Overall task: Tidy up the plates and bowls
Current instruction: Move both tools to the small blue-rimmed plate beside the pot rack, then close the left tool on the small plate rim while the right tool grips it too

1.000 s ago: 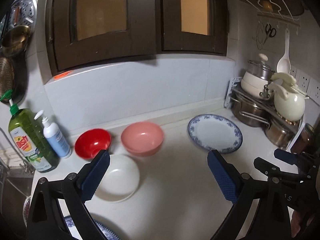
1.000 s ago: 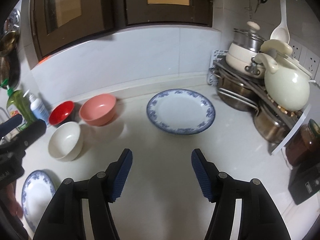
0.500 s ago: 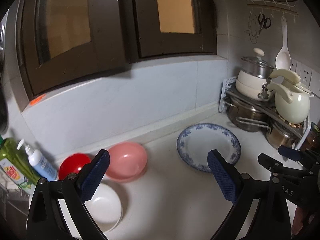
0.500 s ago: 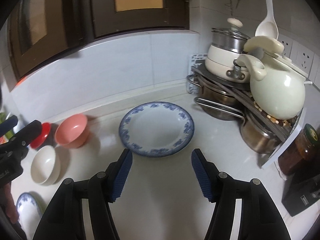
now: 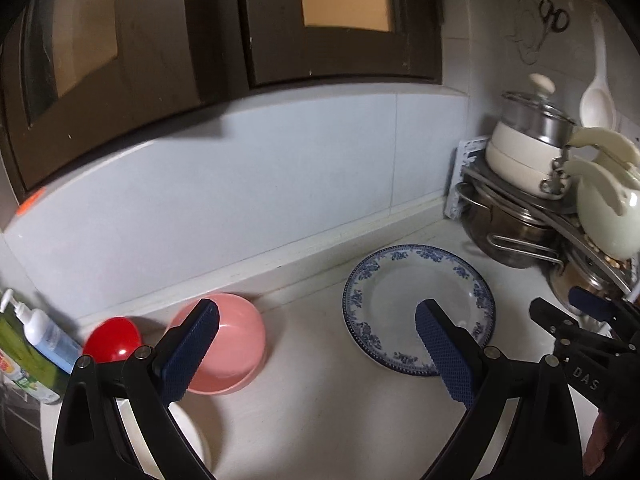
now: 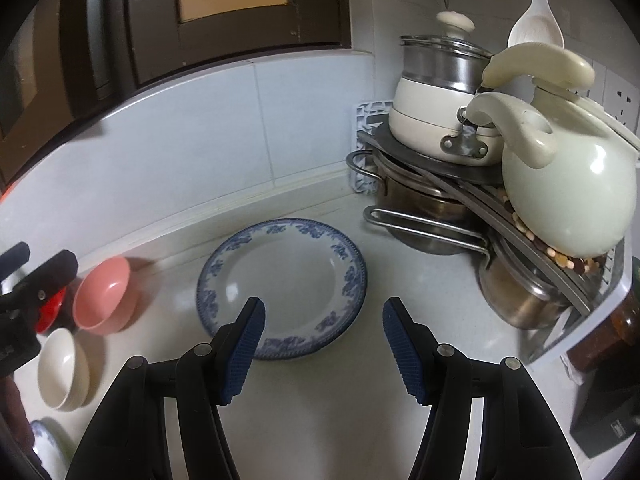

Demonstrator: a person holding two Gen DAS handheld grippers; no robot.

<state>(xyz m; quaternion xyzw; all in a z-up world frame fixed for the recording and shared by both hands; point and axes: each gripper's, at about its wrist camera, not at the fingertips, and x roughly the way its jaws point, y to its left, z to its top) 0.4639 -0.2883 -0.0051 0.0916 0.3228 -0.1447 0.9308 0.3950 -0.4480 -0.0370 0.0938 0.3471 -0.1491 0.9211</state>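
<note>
both empty, open: right gripper and left gripper; a shallow grip could slide the plate into the pots.

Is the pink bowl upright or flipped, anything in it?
Upright and empty: the pink bowl sits on the counter with its mouth up, and its bare inside shows in both views.

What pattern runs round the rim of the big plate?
Blue floral print on white, on the plate; clearest in the right wrist view.
</note>
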